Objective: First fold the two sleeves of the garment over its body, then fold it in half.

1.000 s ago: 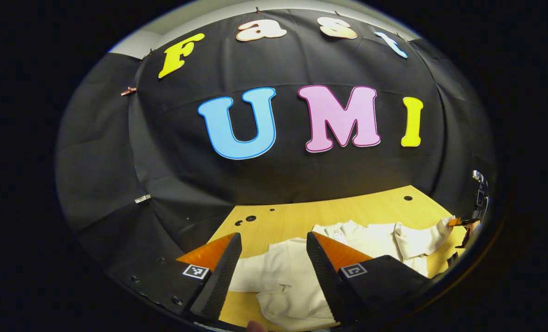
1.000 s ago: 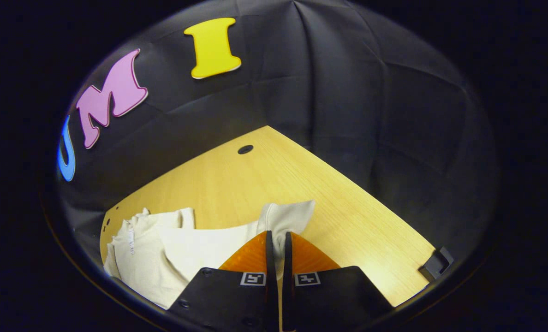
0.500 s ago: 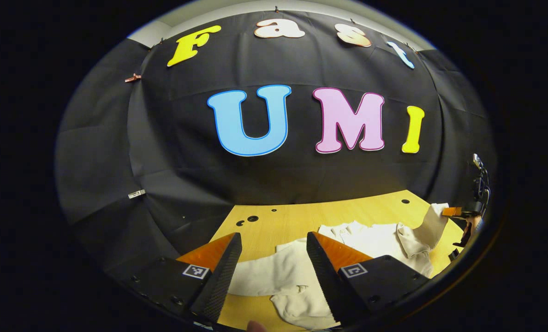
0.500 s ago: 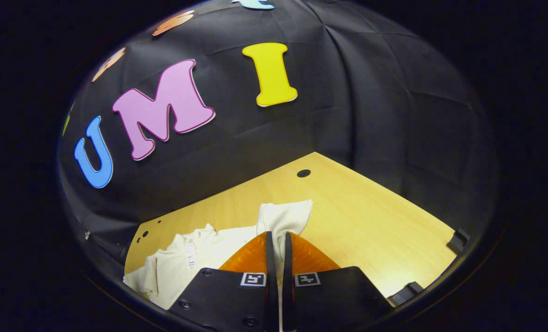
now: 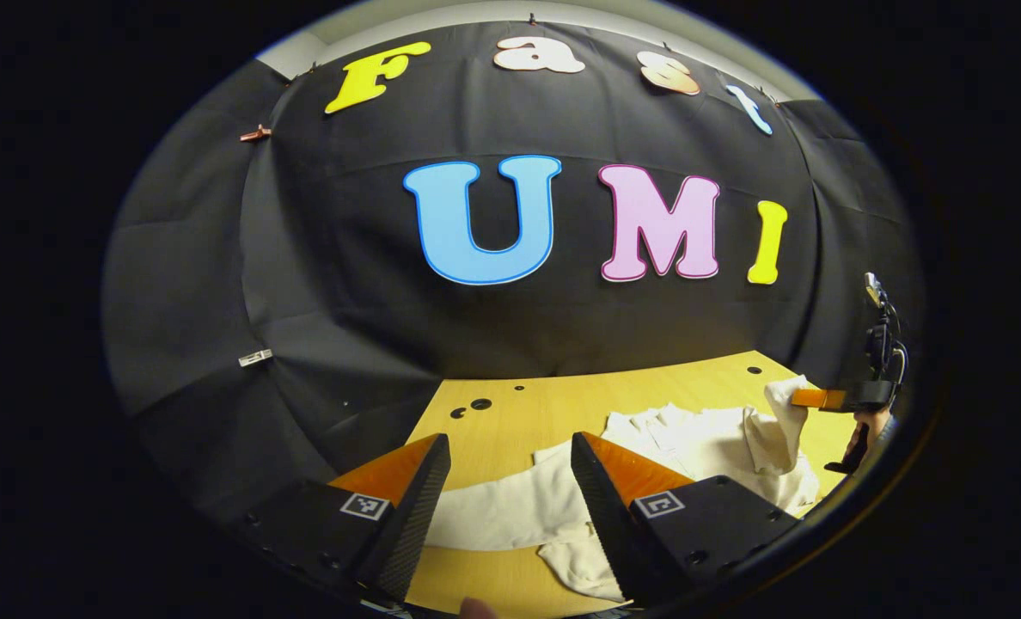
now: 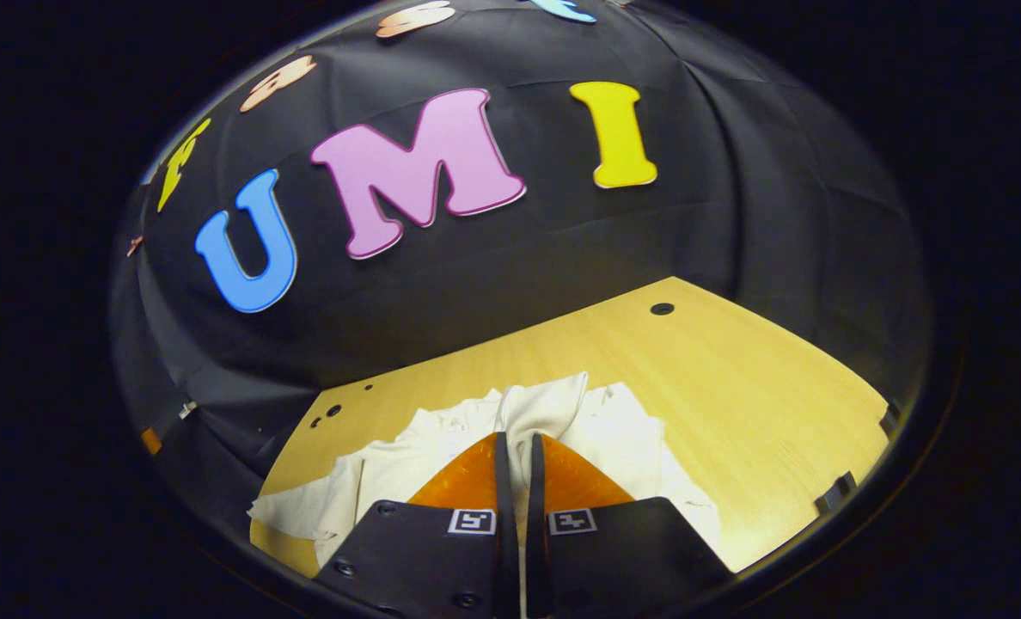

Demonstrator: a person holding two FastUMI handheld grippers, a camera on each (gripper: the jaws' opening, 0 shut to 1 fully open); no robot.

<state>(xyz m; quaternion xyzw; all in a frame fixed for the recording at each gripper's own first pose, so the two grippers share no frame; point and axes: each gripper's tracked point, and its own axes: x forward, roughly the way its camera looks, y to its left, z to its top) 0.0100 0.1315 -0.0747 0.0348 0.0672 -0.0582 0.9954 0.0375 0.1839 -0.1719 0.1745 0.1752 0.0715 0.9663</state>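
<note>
The cream cotton long-sleeved garment lies rumpled on the pale wooden table. The right hand-held gripper pinches one sleeve, lifted over the body. The left hand-held gripper hangs spread above the other sleeve. Neither sleeve looks folded yet; halving remains.

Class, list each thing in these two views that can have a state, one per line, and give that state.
Garment: spread on the table, not yet folded in half.
Right sleeve: lifted, pinched in the right tool.
Left sleeve: flat on the table, stretched out.
Right tool: shut on the sleeve.
Left tool: open, above the left sleeve.
</note>
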